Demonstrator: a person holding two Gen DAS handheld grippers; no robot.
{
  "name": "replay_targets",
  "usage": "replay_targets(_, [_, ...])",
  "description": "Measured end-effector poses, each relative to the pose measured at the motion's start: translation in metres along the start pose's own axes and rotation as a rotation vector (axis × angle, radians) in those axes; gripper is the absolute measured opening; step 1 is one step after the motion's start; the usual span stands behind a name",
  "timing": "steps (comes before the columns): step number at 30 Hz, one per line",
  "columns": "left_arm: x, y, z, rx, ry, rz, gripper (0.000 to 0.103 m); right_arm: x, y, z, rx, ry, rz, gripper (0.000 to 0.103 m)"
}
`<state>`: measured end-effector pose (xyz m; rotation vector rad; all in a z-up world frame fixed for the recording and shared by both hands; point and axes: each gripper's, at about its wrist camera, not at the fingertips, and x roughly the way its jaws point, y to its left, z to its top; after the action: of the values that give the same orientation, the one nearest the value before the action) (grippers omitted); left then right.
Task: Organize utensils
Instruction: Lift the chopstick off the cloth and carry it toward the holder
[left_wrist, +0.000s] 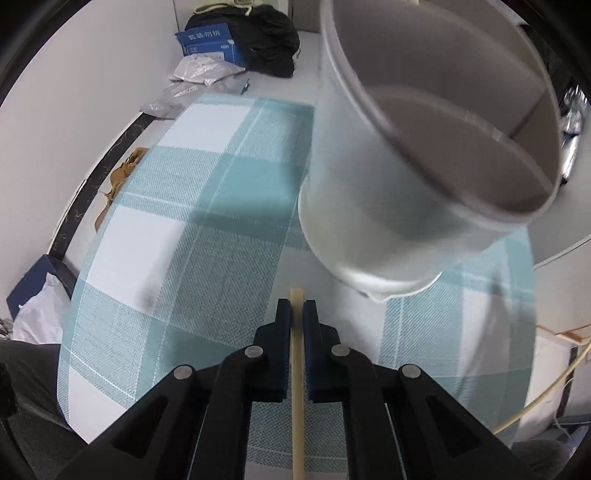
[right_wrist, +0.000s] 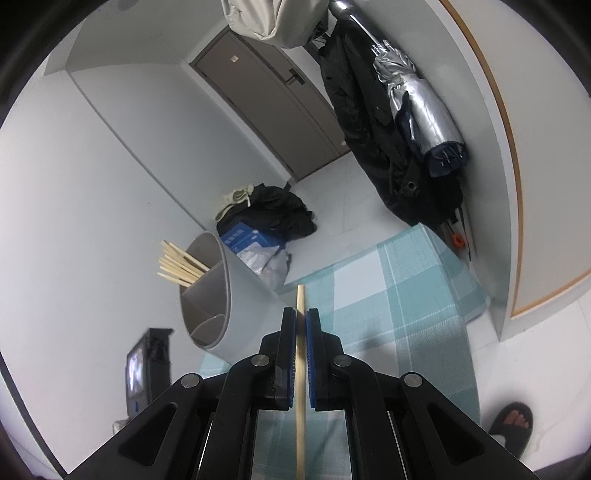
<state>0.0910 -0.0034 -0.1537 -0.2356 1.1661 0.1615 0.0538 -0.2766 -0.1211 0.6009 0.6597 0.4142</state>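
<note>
My left gripper (left_wrist: 296, 308) is shut on a pale wooden chopstick (left_wrist: 297, 387) that runs along the fingers and pokes out just past the tips, low over the teal checked cloth (left_wrist: 207, 206). The grey round utensil holder (left_wrist: 424, 155) with inner dividers looms close on the upper right of the left wrist view, and the compartments seen there hold nothing. My right gripper (right_wrist: 301, 314) is shut on a second chopstick (right_wrist: 300, 369). In the right wrist view the holder (right_wrist: 236, 299) stands left of the fingers with several chopsticks (right_wrist: 181, 267) sticking out of its far compartment.
A blue box (left_wrist: 208, 42), black clothing (left_wrist: 273, 40) and plastic bags (left_wrist: 199, 72) lie on the floor beyond the table. A dark coat (right_wrist: 369, 122) and a folded silver umbrella (right_wrist: 424, 107) hang on the wall. A person's sandalled foot (right_wrist: 513, 421) shows at lower right.
</note>
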Motion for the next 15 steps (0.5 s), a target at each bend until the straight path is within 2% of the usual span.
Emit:
replay_targets(7, [-0.036,0.008,0.004,-0.016,-0.100,-0.086,0.002,-0.002,0.013,-0.006,-0.042,0.012,0.000,0.004])
replay_targets(15, [-0.072,0.007,-0.002,0.011,-0.178,-0.149,0.002,-0.002,0.056,-0.016,-0.196,0.015,0.011,0.004])
